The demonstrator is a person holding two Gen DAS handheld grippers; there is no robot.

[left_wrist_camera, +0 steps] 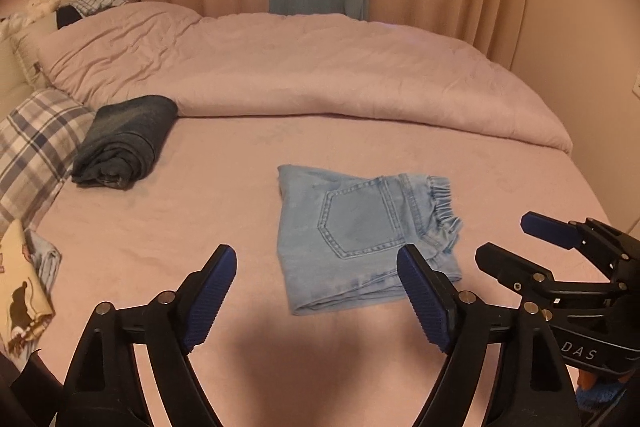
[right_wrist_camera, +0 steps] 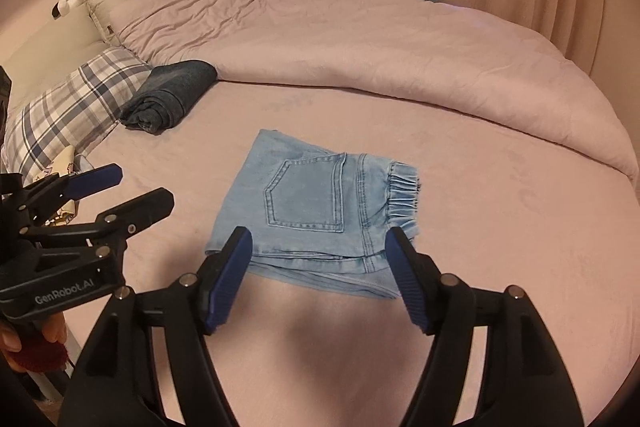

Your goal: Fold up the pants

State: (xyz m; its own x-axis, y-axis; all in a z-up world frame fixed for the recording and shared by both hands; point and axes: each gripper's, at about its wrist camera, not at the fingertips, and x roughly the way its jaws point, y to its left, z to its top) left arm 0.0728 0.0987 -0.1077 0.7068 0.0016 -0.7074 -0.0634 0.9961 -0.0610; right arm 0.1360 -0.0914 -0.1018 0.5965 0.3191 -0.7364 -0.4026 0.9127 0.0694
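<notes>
Left wrist view: the folded light-blue pants [left_wrist_camera: 360,231] are seen lying flat on the pink bed sheet [left_wrist_camera: 200,227], pocket up, untouched. A rolled dark denim bundle [left_wrist_camera: 124,143] is set near a plaid pillow [left_wrist_camera: 36,139], beside the bunched duvet [left_wrist_camera: 320,75]. Both the left gripper [left_wrist_camera: 316,291] and right gripper [right_wrist_camera: 320,271] are held with jaws spread, nothing clamped.

My right gripper [right_wrist_camera: 318,277] hangs with jaws spread wide at lower centre, empty, framing the near edge of the folded light-blue pants [right_wrist_camera: 316,211] on the pink bed sheet [right_wrist_camera: 500,227]. At left, my left gripper [right_wrist_camera: 140,187], jaws parted. Upper left: rolled dark jeans [right_wrist_camera: 170,95] beside a plaid pillow [right_wrist_camera: 76,107].
</notes>
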